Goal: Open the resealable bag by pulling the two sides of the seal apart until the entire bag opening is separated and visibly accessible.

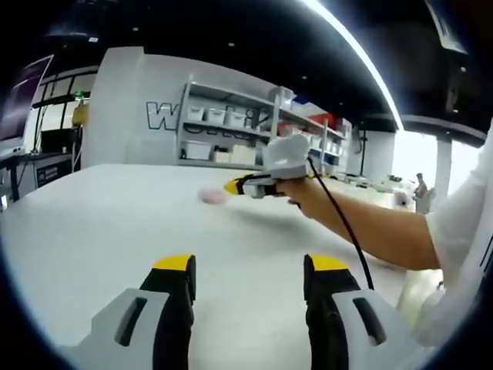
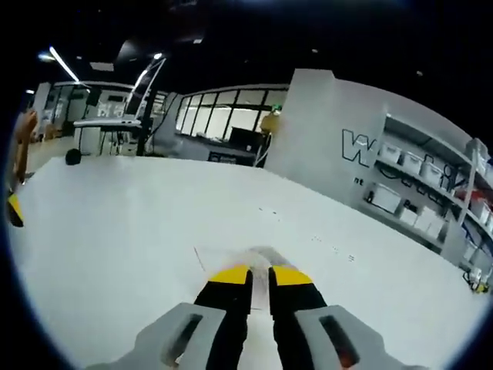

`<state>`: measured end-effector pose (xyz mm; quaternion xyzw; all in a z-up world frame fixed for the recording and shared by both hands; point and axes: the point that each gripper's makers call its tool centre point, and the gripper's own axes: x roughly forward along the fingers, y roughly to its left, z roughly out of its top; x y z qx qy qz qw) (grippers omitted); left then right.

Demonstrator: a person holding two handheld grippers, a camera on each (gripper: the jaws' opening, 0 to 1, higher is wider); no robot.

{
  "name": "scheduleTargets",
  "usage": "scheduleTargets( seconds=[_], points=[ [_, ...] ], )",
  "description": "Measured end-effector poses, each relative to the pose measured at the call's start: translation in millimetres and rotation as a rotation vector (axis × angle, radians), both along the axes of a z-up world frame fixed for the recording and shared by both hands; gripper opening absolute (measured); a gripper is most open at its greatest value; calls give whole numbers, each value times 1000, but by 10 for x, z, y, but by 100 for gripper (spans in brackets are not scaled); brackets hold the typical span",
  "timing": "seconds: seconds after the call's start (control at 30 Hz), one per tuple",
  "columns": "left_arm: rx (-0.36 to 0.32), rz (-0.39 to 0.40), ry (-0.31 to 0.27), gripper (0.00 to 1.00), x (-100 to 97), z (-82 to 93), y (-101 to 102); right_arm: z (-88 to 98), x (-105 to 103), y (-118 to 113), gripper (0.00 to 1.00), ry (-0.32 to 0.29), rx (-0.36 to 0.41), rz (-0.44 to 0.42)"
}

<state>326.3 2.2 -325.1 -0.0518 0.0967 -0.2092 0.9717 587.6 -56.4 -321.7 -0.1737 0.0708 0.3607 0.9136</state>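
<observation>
In the left gripper view, the left gripper (image 1: 250, 281) rises from the bottom of the frame with its two black, yellow-tipped jaws wide apart, and nothing is between them. They hang over the bare white counter (image 1: 115, 231). Near the middle of the frame, a little above centre, the right gripper (image 1: 240, 185) comes in from the right, held by a person's bare forearm (image 1: 370, 227) with a black cable (image 1: 343, 223) running along it. Its yellow tips touch a small, pale pink, blurred thing on the counter, which seems to be the resealable bag (image 1: 210, 196); it is too unsharp to say more from this view.

In the right gripper view, the right gripper (image 2: 260, 276) stands at the lower middle of the frame, its jaws almost together with only a thin gap. A thin, transparent edge of the bag (image 2: 258, 258) lies flat on the counter (image 2: 139, 223) right at the tips and appears pinched between them. Whether the seal is separated, I cannot tell.

White shelves with boxes (image 2: 424, 193) stand at the right side of this frame.
</observation>
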Motion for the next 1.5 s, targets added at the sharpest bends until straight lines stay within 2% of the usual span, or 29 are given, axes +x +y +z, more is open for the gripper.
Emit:
scheduleTargets(
  seconds=[0.17, 0.5, 0.67, 0.97, 1.1, 1.27, 1.4, 1.5],
  points=[
    [-4, -1, -3, 56, -3, 4, 6, -11, -54, 12, 9, 2, -1, -5],
    [-9, -2, -11, 56, 8, 18, 14, -1, -316, -72, 12, 2, 9, -1],
    [-11, 1, -15, 56, 15, 22, 23, -59, -358, -113, 12, 23, 25, -18],
    [-9, 4, -17, 55, 22, 20, 33, -56, -405, -141, 15, 27, 75, -49],
    [-8, 6, -16, 55, 30, 20, 33, -27, -394, -133, 26, 25, 118, -64],
    [-4, 3, -13, 55, 34, 18, 21, -33, -312, -188, 44, 52, 198, -125],
    [-7, 4, -12, 54, 32, 19, 22, -55, -283, -211, 49, 86, 263, -147],
    [-7, 5, -12, 54, 33, 19, 21, -57, -300, -187, 52, 89, 271, -141]
  ],
)
